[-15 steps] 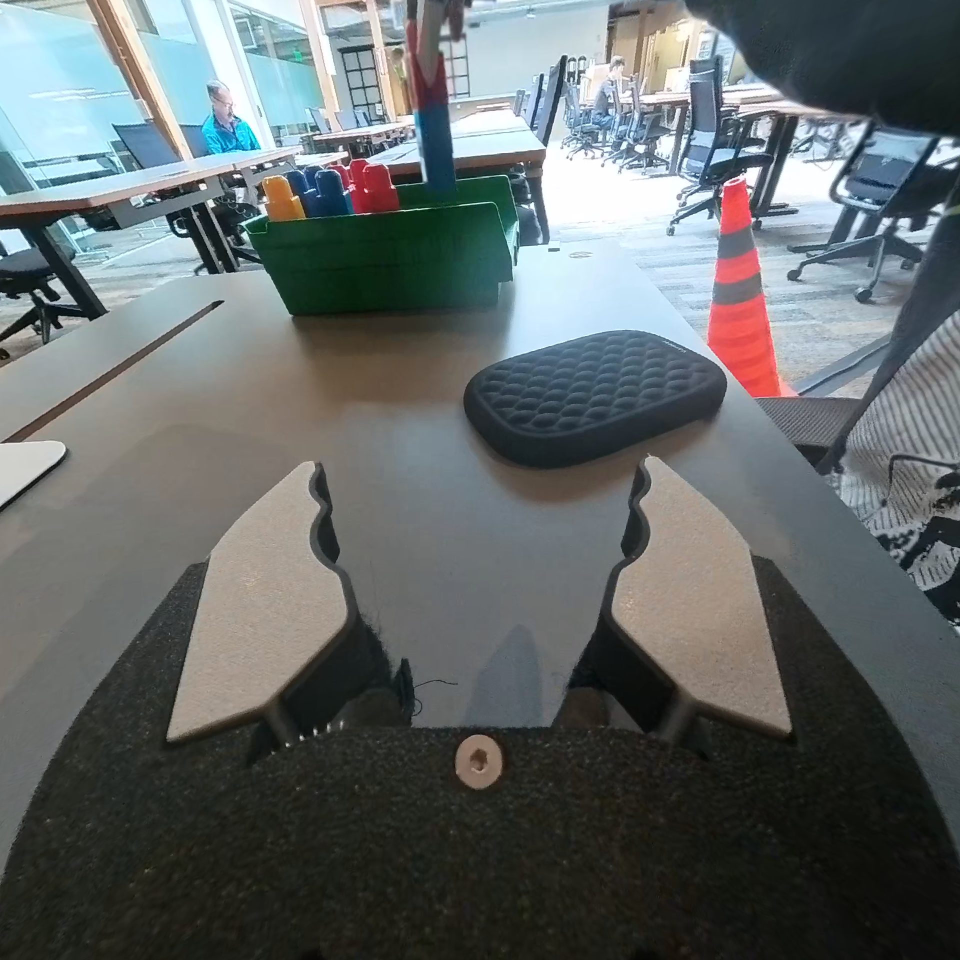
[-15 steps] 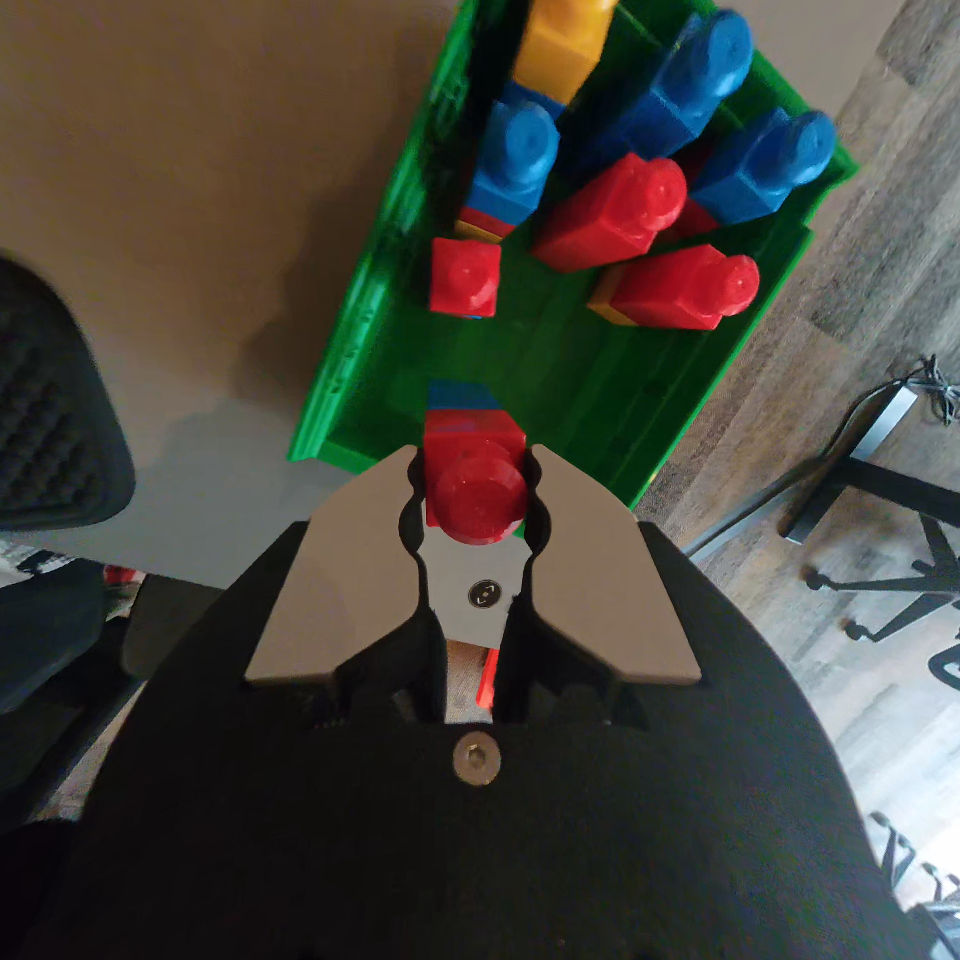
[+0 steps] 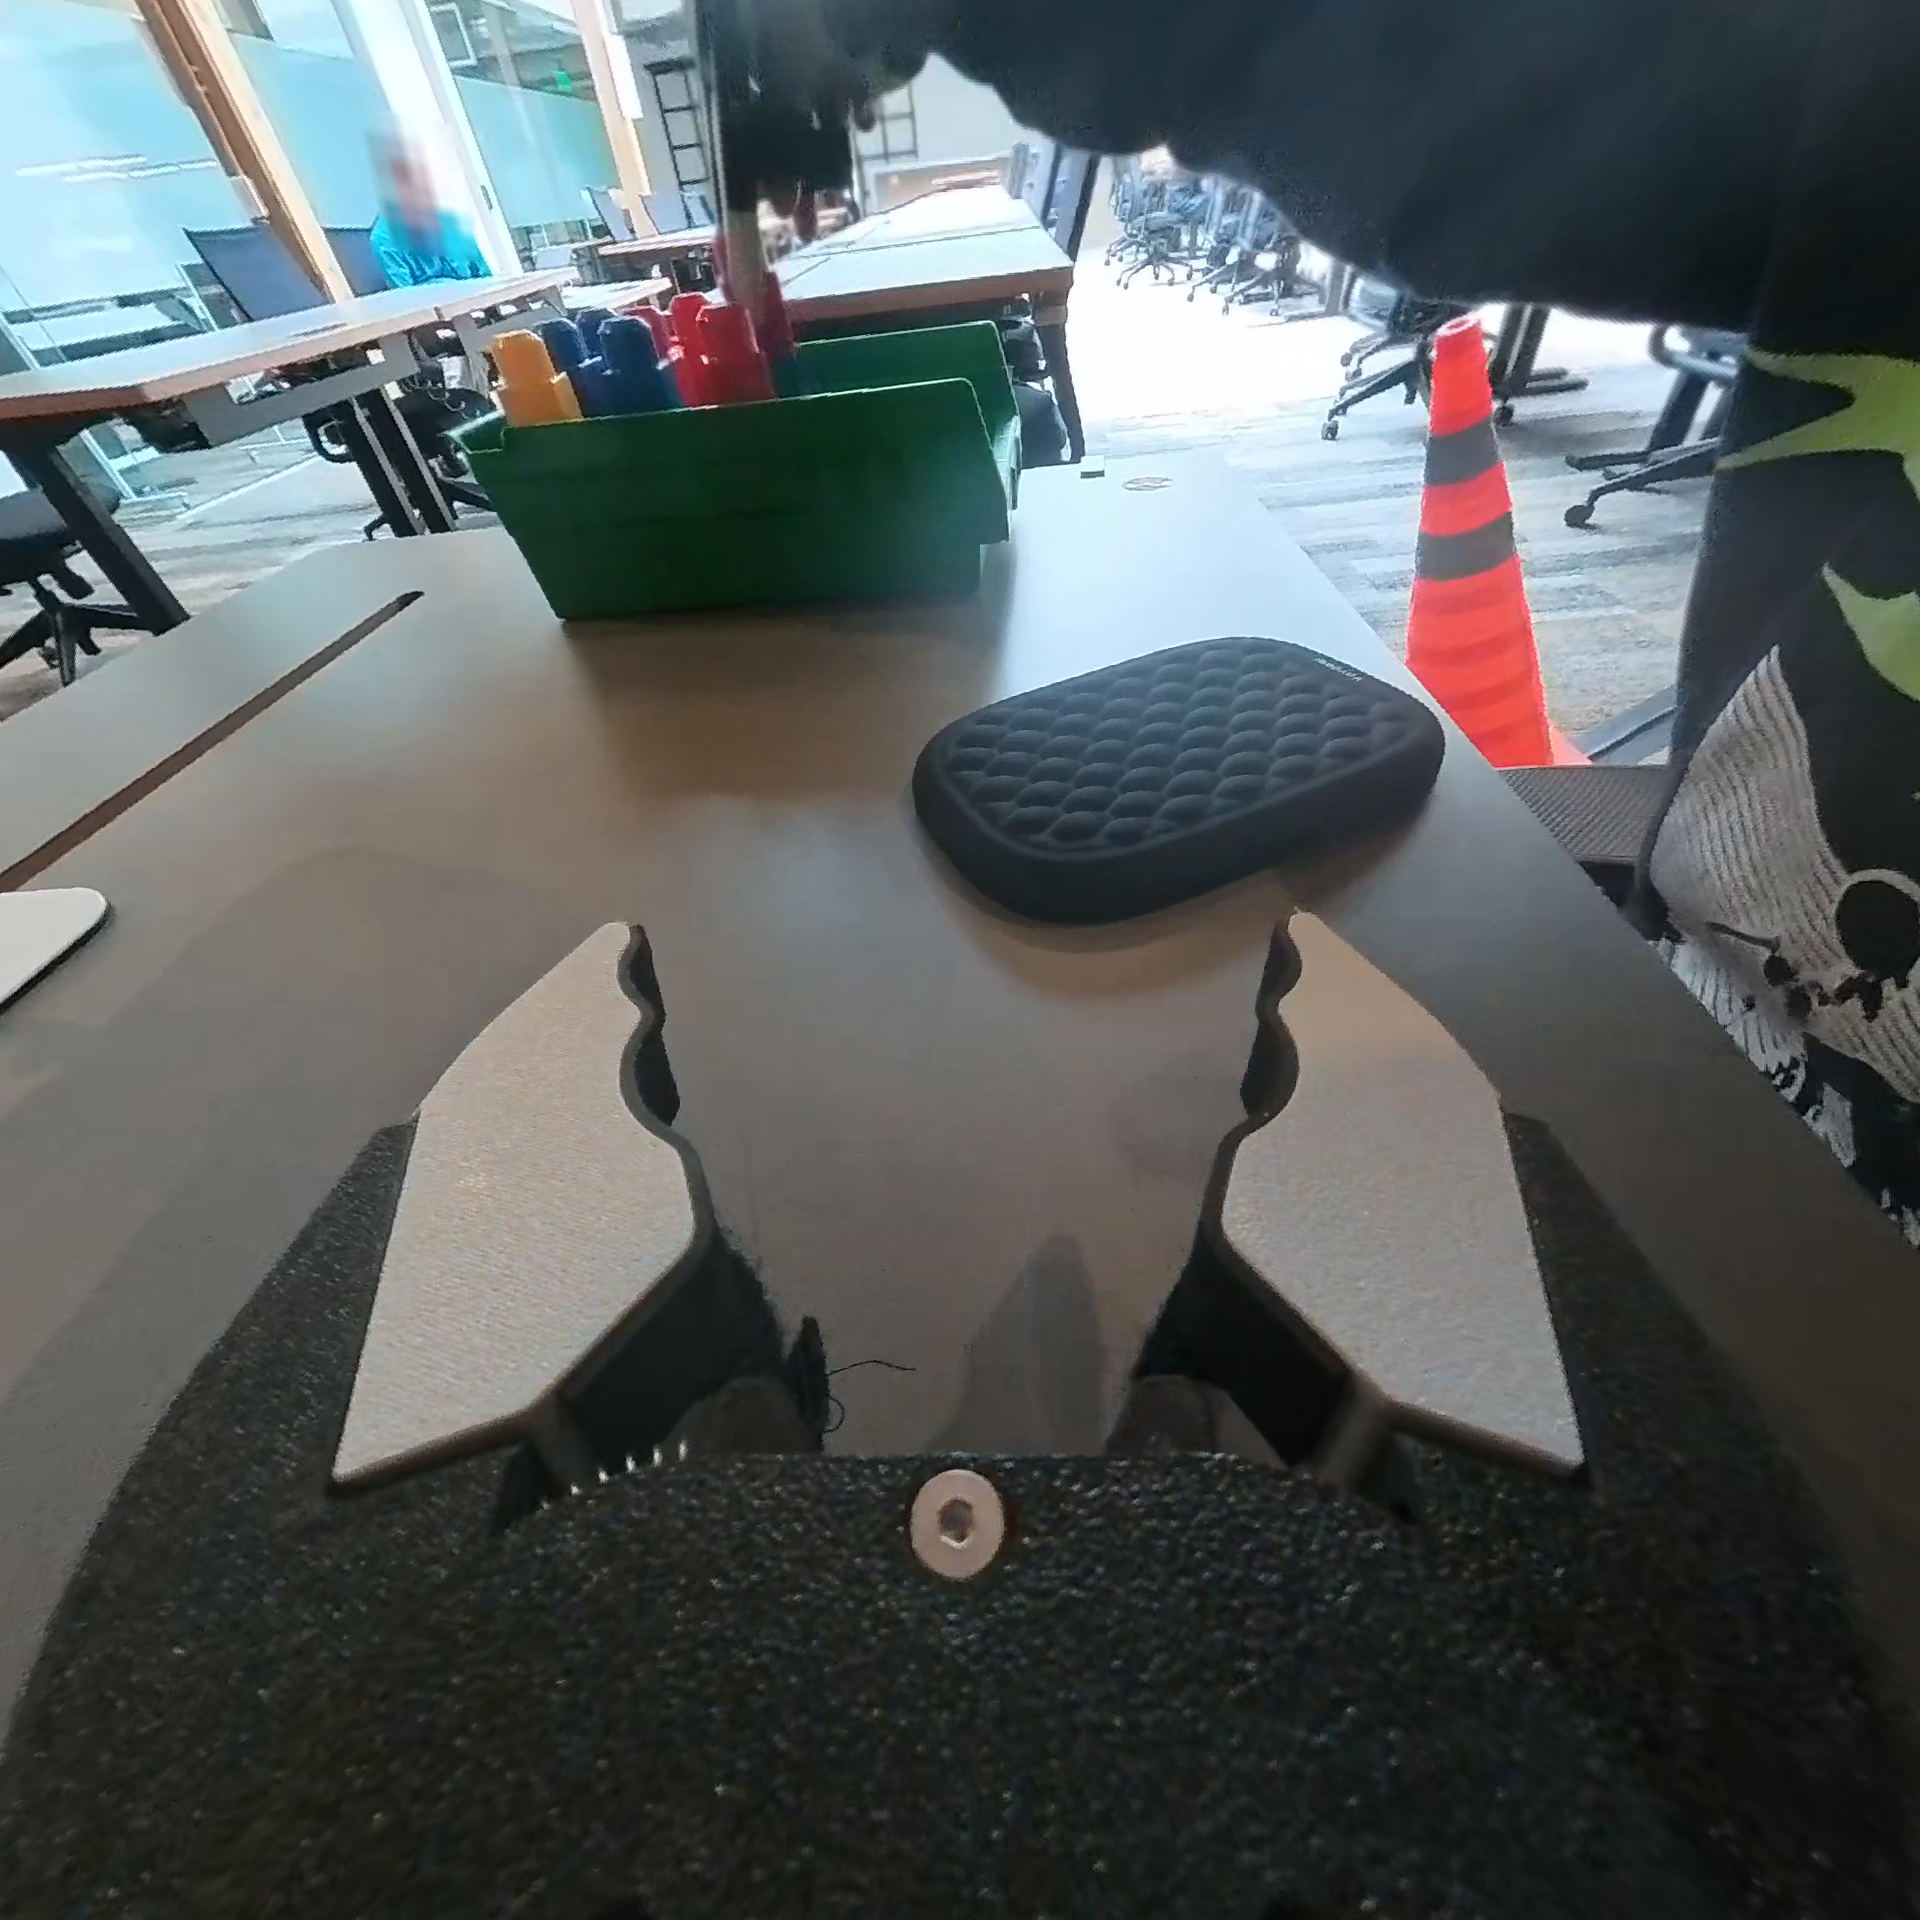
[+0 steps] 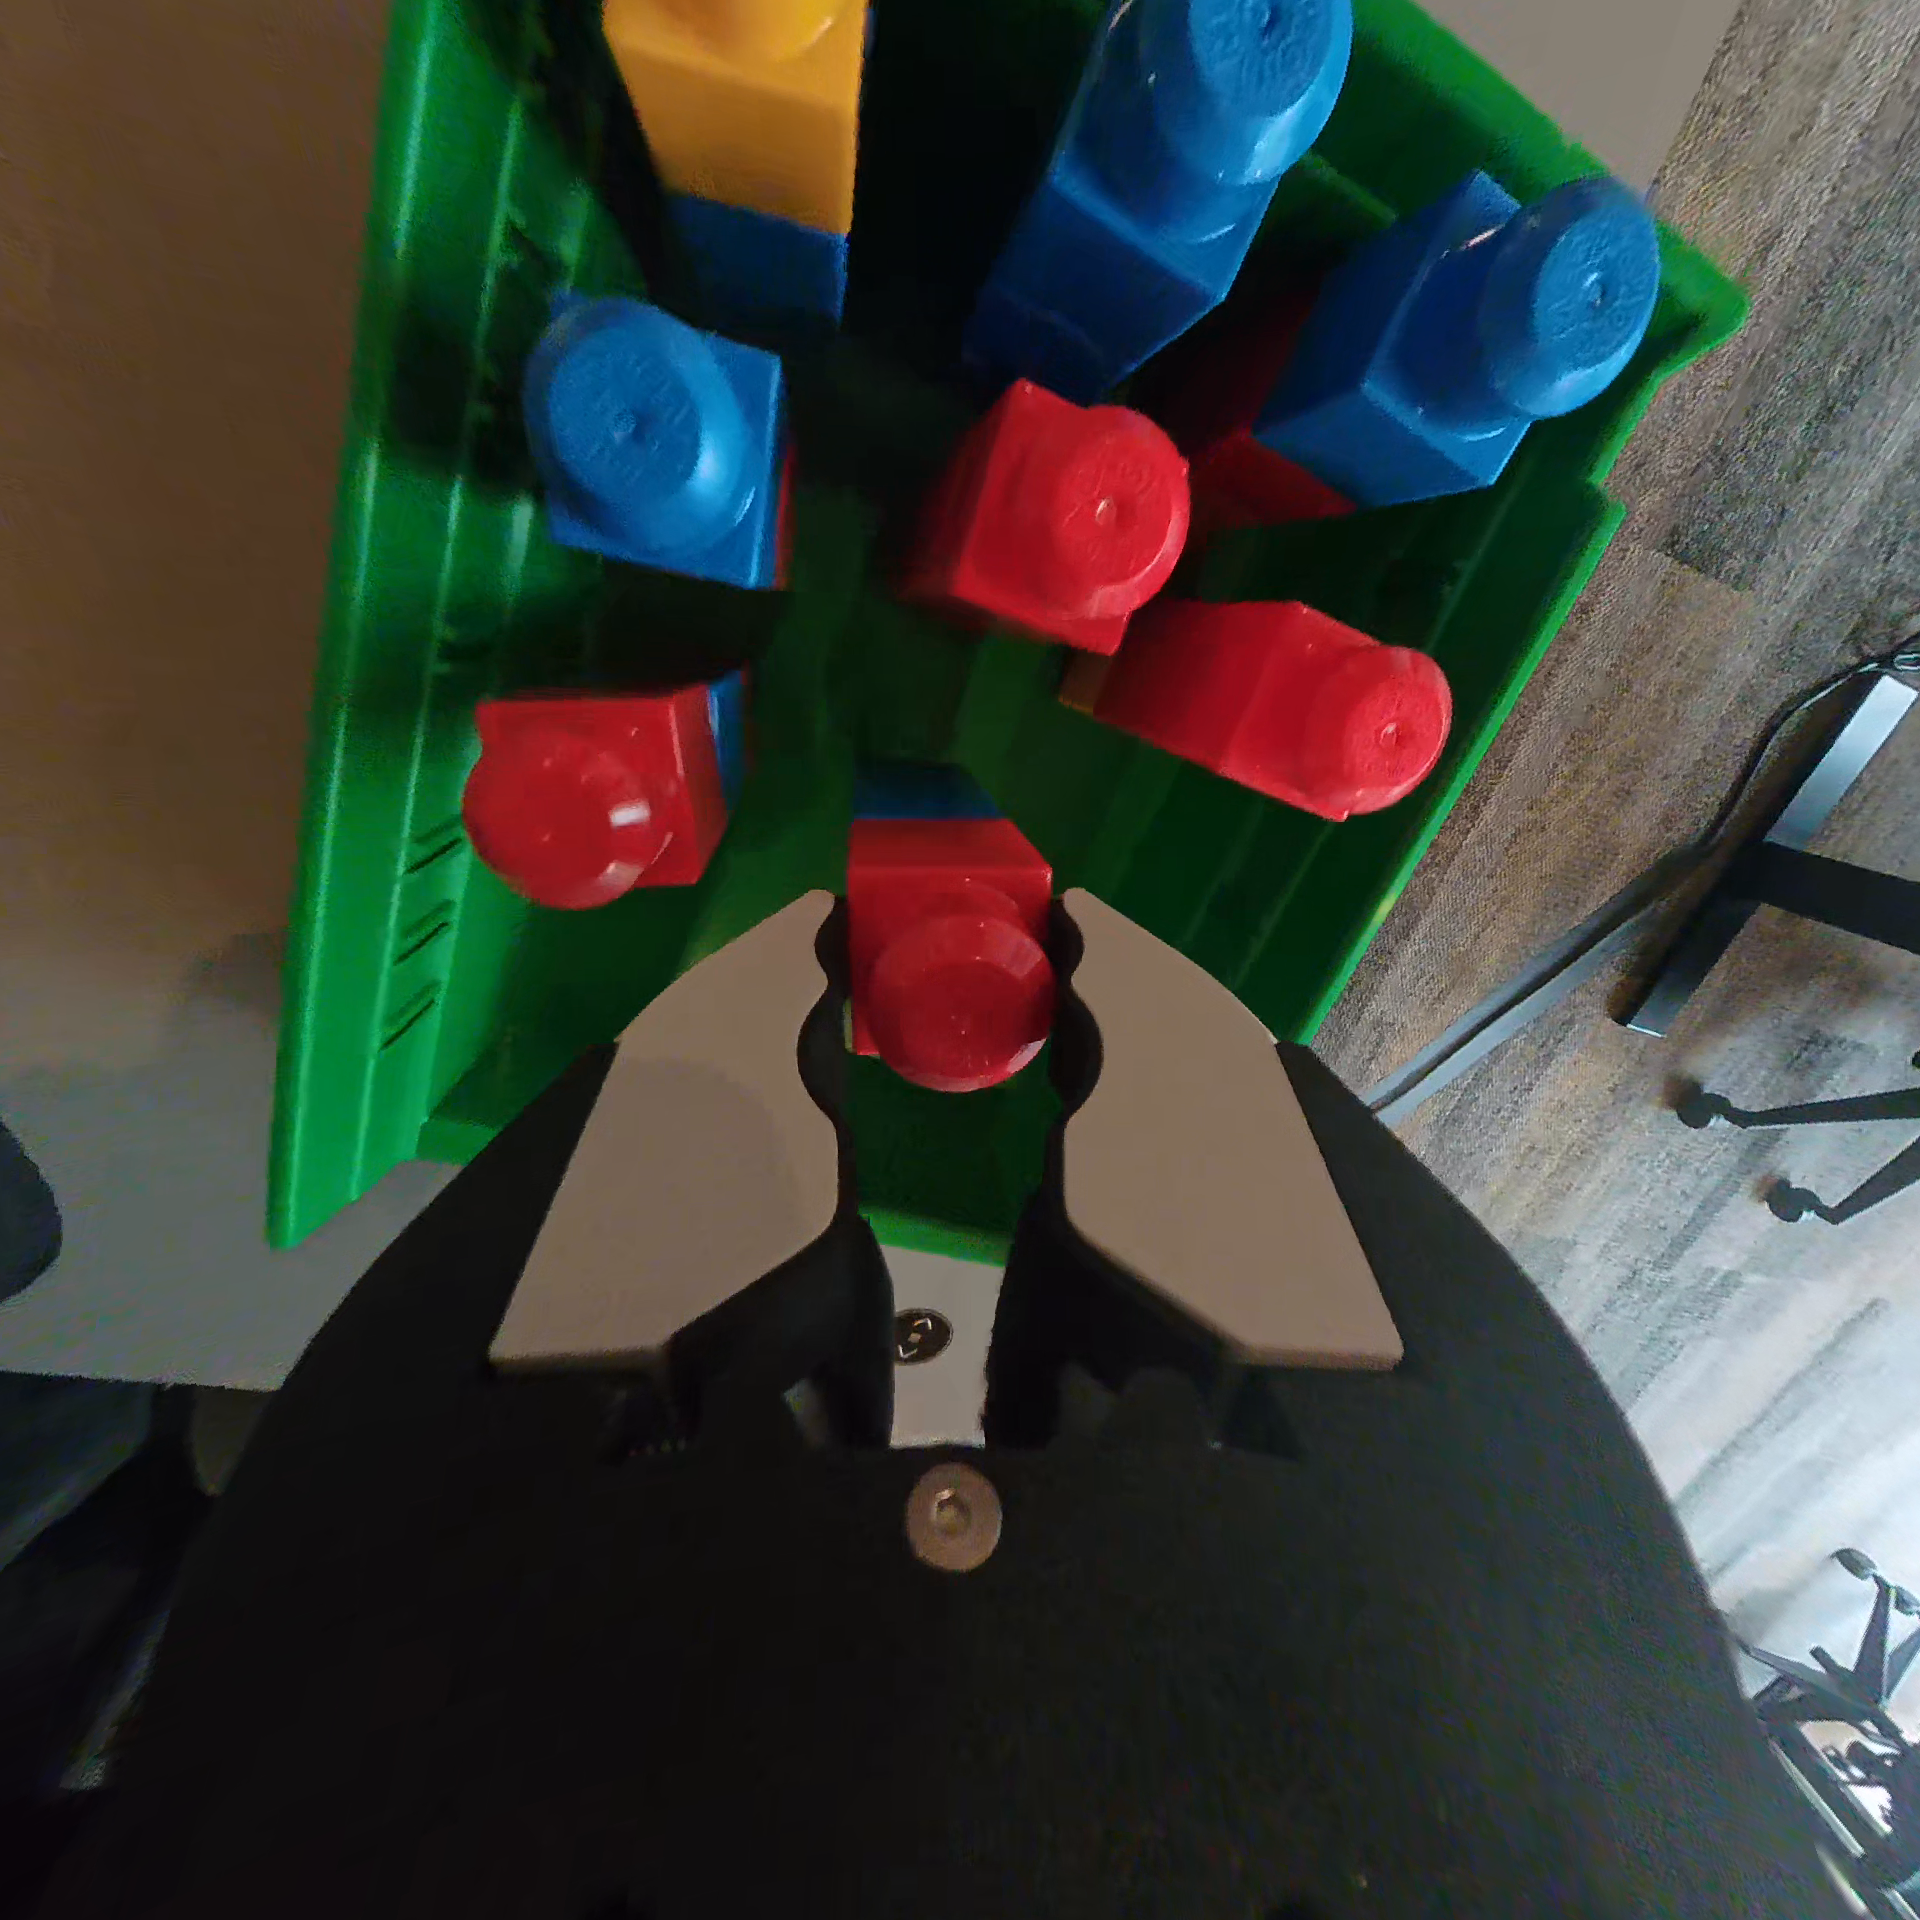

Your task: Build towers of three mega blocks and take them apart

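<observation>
A green bin (image 4: 343, 935) holds several towers of mega blocks, topped red (image 4: 592, 800), blue (image 4: 655, 447) and yellow (image 4: 748, 94). My right gripper (image 4: 945, 909) points down into the bin and is shut on a red-topped tower (image 4: 951, 977) with a blue block under the red one. The tower's bottom is hidden. In the left wrist view the bin (image 3: 727, 520) stands at the far end of the table, with the right gripper (image 3: 743, 249) above it. My left gripper (image 3: 961, 997) is open and empty, low over the table.
A black dimpled pad (image 3: 1174, 774) lies on the dark table (image 3: 520, 831) to the right of the left gripper. A white flat object (image 3: 42, 935) lies at the left edge. An orange cone (image 3: 1470, 582) stands on the floor to the right. Office desks and chairs stand behind. Left tips to right tips: about 50 cm.
My right gripper has moved down into the bin with the red-topped tower, so the other towers look closer. The left gripper has stayed open in place.
</observation>
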